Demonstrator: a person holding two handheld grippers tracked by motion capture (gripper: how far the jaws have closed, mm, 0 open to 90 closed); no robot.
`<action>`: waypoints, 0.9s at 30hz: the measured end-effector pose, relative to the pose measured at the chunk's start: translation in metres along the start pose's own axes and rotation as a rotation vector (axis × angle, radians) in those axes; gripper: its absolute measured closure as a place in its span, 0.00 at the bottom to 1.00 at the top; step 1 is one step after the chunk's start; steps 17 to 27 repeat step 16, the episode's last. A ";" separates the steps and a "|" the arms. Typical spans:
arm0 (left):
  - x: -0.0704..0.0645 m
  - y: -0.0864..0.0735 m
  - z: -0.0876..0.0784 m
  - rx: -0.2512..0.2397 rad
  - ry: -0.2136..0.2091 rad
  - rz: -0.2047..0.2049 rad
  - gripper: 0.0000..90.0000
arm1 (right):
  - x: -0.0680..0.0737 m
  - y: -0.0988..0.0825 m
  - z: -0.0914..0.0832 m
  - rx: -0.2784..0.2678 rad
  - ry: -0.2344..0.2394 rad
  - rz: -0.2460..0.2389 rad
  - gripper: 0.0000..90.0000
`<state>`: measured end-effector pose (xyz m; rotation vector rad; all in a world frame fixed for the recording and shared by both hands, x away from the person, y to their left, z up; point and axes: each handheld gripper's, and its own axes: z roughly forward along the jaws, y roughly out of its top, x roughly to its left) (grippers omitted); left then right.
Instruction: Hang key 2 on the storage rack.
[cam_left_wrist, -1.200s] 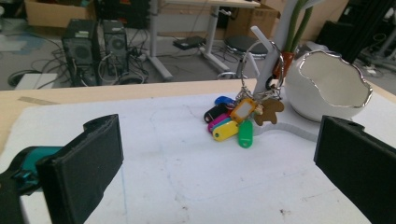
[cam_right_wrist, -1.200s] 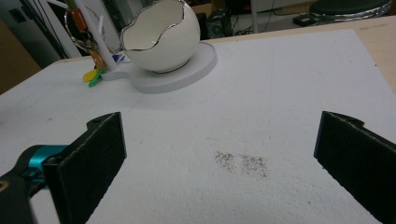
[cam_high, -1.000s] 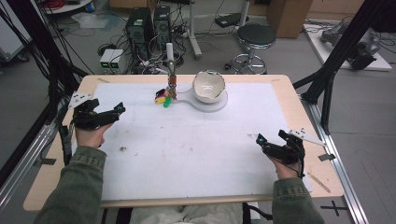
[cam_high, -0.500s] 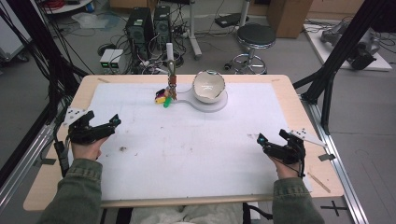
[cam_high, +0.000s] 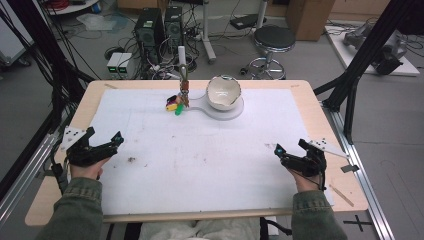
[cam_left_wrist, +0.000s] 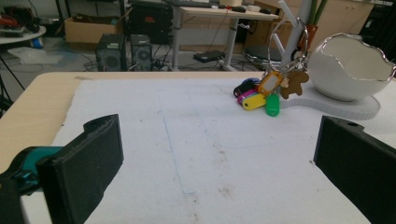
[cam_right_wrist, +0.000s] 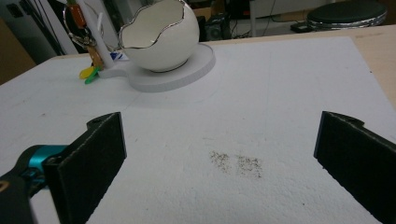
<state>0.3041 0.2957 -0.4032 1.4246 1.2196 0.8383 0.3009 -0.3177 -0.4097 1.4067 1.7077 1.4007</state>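
Your high view looks forward and down from above your side of the table, taking in the whole top with the egg-shaped bowl at the far edge. Your left gripper view sits low over the mat, facing the bowl from its left front, fairly near. Your right gripper view faces the bowl from its right front, equally low. All three share the bowl and the key ring beside it.

A lab: 2 computer towers and tangled cables on the far floor, a black stool, black rig struts flanking the desk.
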 end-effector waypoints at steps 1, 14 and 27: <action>0.002 -0.002 -0.001 0.004 0.000 0.001 0.02 | 0.000 0.000 0.000 -0.001 0.002 -0.004 0.02; 0.015 -0.016 -0.018 -0.003 -0.010 -0.029 0.02 | 0.007 -0.001 0.001 0.000 0.021 -0.055 0.02; 0.015 -0.015 -0.018 -0.009 -0.017 -0.031 0.02 | 0.007 -0.001 0.001 -0.004 0.021 -0.066 0.02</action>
